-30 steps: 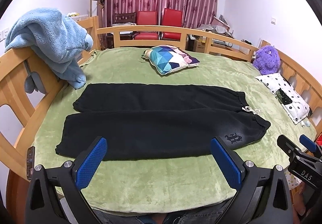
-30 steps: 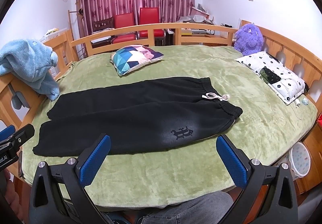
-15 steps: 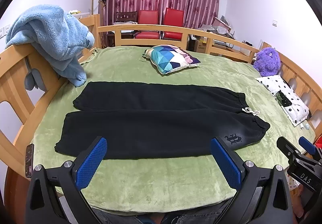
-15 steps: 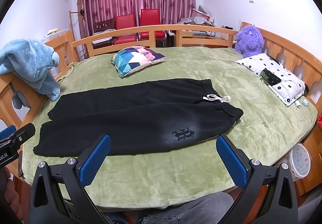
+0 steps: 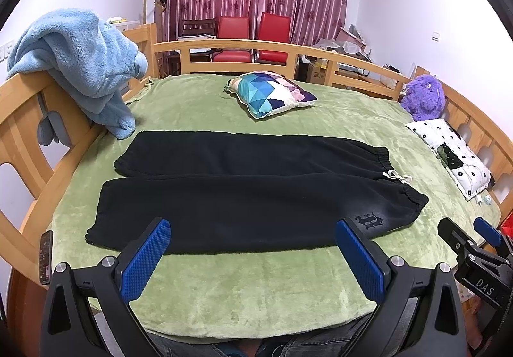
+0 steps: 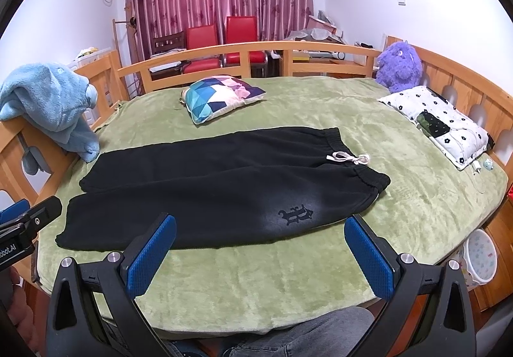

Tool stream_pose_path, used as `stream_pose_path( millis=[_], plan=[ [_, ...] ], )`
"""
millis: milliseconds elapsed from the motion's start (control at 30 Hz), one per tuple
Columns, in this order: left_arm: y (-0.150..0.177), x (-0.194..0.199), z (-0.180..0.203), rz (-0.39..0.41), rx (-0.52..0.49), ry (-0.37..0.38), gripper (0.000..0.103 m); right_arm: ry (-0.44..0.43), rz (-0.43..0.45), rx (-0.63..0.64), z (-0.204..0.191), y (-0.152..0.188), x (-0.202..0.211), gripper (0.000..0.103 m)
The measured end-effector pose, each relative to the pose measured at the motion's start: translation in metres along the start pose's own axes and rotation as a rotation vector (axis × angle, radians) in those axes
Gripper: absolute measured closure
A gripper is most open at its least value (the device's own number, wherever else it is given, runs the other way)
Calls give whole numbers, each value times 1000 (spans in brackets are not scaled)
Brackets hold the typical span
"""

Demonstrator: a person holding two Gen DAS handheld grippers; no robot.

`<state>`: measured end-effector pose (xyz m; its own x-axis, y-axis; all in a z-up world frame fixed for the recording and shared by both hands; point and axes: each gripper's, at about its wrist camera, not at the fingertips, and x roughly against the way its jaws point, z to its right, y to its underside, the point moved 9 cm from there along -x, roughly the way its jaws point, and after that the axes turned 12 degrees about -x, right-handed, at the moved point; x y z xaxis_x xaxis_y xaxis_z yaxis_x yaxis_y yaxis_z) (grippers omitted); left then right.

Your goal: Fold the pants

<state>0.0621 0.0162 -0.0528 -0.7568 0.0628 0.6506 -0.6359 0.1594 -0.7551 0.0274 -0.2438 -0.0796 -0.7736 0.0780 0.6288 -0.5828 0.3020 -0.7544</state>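
Black pants (image 5: 243, 187) lie flat and spread on the green blanket, legs to the left, waistband with a white drawstring (image 5: 397, 177) to the right, a dark logo near the front hip. They also show in the right wrist view (image 6: 218, 187). My left gripper (image 5: 253, 248) is open and empty, hovering above the near edge of the bed in front of the pants. My right gripper (image 6: 261, 244) is open and empty, also short of the pants' near edge.
A patterned pillow (image 5: 269, 93) lies behind the pants. A blue fleece (image 5: 80, 65) hangs on the wooden bed rail at left. A purple plush toy (image 6: 399, 67) and a floral pillow (image 6: 439, 120) sit at right. A remote (image 5: 46, 256) lies at the front left edge.
Both grippers have edged slightly forward and the view has shifted a little; the pants lie as before.
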Motion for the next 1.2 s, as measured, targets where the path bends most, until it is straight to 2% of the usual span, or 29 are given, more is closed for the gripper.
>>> stream_pose_path(
  millis=[267, 667, 867, 1067, 1200],
  plan=[
    [-1, 2, 2, 5, -5, 2, 0, -12, -24, -13, 1, 7, -10, 0],
    [-3, -8, -5, 14, -39, -6, 0, 38, -8, -2, 7, 7, -27, 0],
    [0, -17, -32, -3, -19, -34, 0, 6, 34, 22, 15, -1, -33, 0],
    [1, -17, -74, 1, -10, -101, 1, 0, 77, 13, 40, -29, -25, 0],
    [-8, -6, -101, 28, -1, -126, 1, -78, 78, -28, 52, -51, -19, 1]
  ],
)
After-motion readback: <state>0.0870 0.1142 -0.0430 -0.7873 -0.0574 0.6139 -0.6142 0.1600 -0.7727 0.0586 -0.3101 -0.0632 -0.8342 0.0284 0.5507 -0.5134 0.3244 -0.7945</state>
